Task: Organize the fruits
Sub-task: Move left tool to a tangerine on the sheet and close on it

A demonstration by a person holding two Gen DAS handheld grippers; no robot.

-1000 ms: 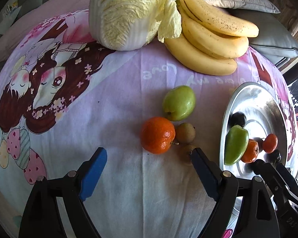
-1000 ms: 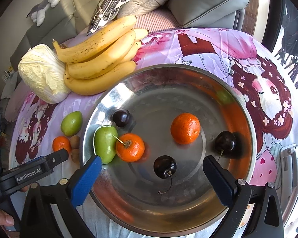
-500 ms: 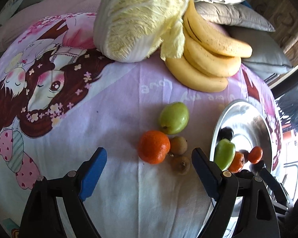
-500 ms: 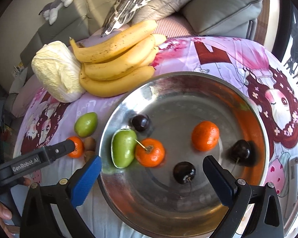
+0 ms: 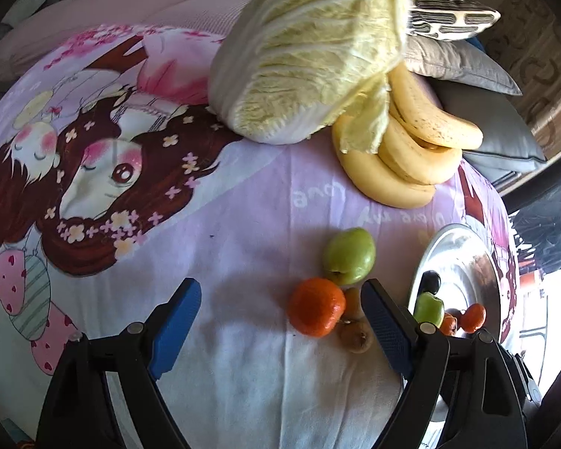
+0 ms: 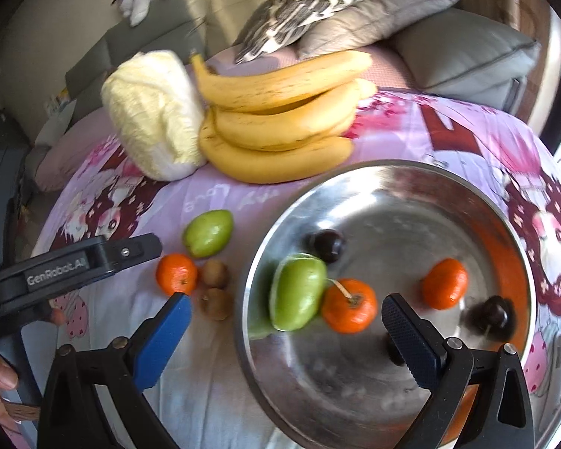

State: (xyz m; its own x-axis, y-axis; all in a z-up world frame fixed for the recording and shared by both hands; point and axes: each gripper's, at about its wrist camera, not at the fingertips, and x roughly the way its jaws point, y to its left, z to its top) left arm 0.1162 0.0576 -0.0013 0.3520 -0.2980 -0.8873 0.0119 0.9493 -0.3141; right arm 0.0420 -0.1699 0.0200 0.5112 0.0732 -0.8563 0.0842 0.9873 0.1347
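A steel plate (image 6: pixel 400 183) holds a green fruit (image 6: pixel 299 292), two mandarins (image 6: pixel 349 305), and dark cherries (image 6: pixel 329 245). On the cloth left of it lie a green fruit (image 5: pixel 349 256), a mandarin (image 5: pixel 316 311) and two small brown fruits (image 5: pixel 356 335); they also show in the right wrist view (image 6: pixel 207 232). My left gripper (image 5: pixel 280 327) is open and empty, low over the cloth, with the mandarin between its fingers nearer the right one. My right gripper (image 6: pixel 286 338) is open and empty above the plate's near left rim.
A bunch of bananas (image 5: pixel 407 157) and a napa cabbage (image 5: pixel 310 52) lie at the far side of the cloth. Grey and patterned cushions (image 6: pixel 463 48) sit behind them. The plate's edge (image 5: pixel 426 250) is to the right of the left gripper.
My left gripper has drifted left and back, so the loose fruits moved toward its right finger. My right gripper has shifted left across the plate, bringing the loose fruits more into view.
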